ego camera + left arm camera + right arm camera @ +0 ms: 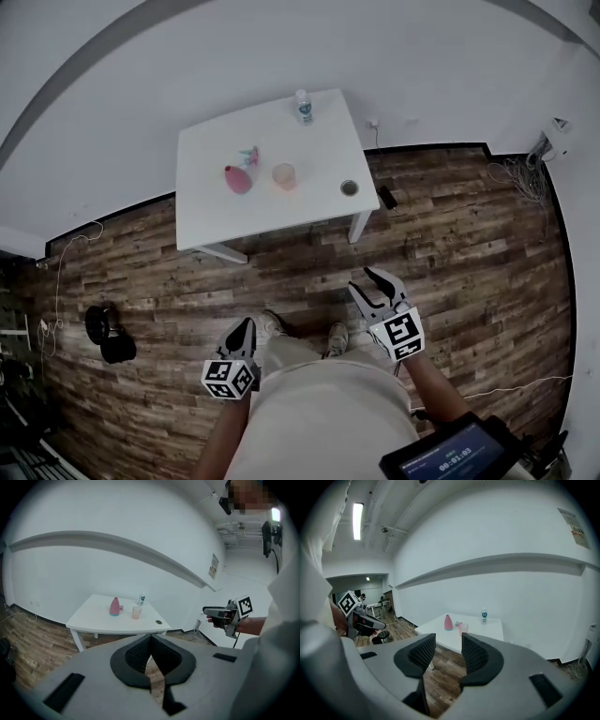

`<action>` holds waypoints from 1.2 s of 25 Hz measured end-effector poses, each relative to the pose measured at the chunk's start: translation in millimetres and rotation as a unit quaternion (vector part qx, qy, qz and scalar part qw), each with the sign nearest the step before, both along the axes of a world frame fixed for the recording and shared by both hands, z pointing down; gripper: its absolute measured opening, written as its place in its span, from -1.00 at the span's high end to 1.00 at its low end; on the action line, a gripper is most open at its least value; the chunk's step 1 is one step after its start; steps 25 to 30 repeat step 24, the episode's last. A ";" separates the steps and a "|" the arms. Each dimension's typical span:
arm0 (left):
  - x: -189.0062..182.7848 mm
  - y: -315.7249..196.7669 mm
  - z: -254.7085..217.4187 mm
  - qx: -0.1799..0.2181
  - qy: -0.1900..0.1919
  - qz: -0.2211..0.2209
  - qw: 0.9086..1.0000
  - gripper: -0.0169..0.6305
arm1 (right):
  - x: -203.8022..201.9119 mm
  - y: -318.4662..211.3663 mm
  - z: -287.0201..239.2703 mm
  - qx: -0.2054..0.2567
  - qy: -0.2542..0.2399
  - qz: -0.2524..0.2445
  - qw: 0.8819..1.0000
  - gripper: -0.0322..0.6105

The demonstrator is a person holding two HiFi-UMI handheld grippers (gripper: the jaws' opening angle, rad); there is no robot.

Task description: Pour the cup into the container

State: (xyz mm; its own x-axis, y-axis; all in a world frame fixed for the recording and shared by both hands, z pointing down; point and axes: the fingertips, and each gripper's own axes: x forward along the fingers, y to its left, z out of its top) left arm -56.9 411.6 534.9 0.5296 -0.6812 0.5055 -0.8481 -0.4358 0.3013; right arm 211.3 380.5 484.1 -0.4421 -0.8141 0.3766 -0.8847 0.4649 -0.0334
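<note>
Counting on the white worktop [211, 211]: one cup [284, 175], one pink container [238, 178] just beside it, one bottle [303, 106] at the far edge, one small round disc [350, 187]. Two claws, both well short of the worktop: left claw [246, 324] clenched, empty; right claw [364, 281] slightly parted, empty.

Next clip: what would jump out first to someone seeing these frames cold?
A white table stands on the wood floor, well ahead of the person. A pink container and a cup sit side by side mid-table, with a bottle at the far edge. Both grippers are held near the body, empty: the left gripper shut, the right gripper open.
</note>
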 end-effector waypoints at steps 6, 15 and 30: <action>10.9 -2.0 -2.3 0.000 0.020 -0.002 1.000 0.92 | -8.2 7.9 -0.8 -0.005 0.014 -0.014 1.000 0.40; 24.3 -31.1 -27.5 0.028 0.044 0.021 0.998 0.92 | -28.7 1.5 -15.1 0.002 -0.013 -0.008 1.000 0.41; 14.5 -39.1 -26.0 0.022 0.041 0.020 0.999 0.92 | -33.3 -10.5 -17.4 0.005 -0.021 -0.008 1.000 0.41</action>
